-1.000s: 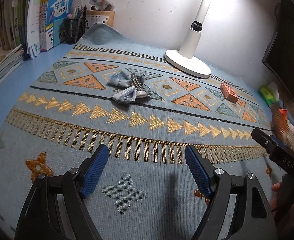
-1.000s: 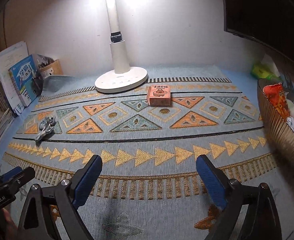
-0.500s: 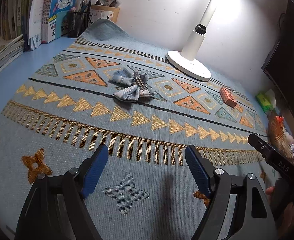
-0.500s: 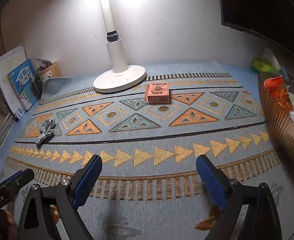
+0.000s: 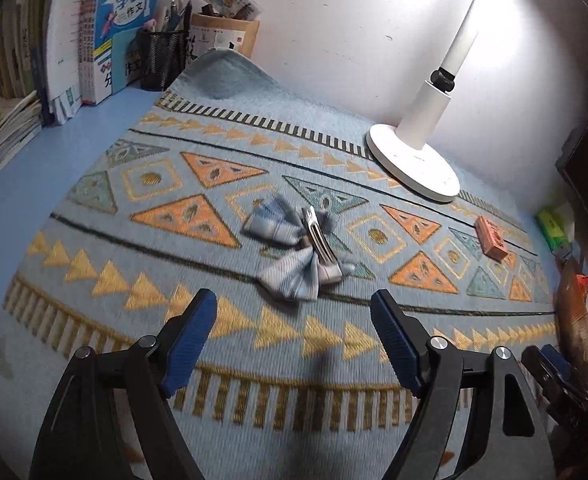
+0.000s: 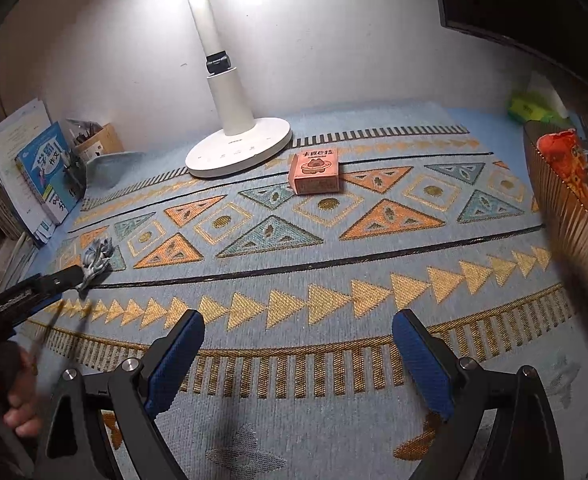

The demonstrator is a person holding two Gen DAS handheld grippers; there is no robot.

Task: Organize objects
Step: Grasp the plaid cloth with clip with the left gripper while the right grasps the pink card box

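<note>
Hovering over the patterned blue woven mat (image 5: pixel 94 280) on the desk

Left claw (image 5: pixel 294 340) is gaping released, grey-blue fabric bow hair clip (image 5: pixel 294 248) lying just ahead; right claw (image 6: pixel 298 364) is gaping empty, pink cardboard box (image 6: pixel 315 171) well ahead.

The desk lamp (image 6: pixel 230 120) throws bright glare on the wall (image 5: pixel 334 40); corners fall dark, fisheye bends the edges, motion blur smears the left view's mat (image 5: pixel 254 320)
</note>
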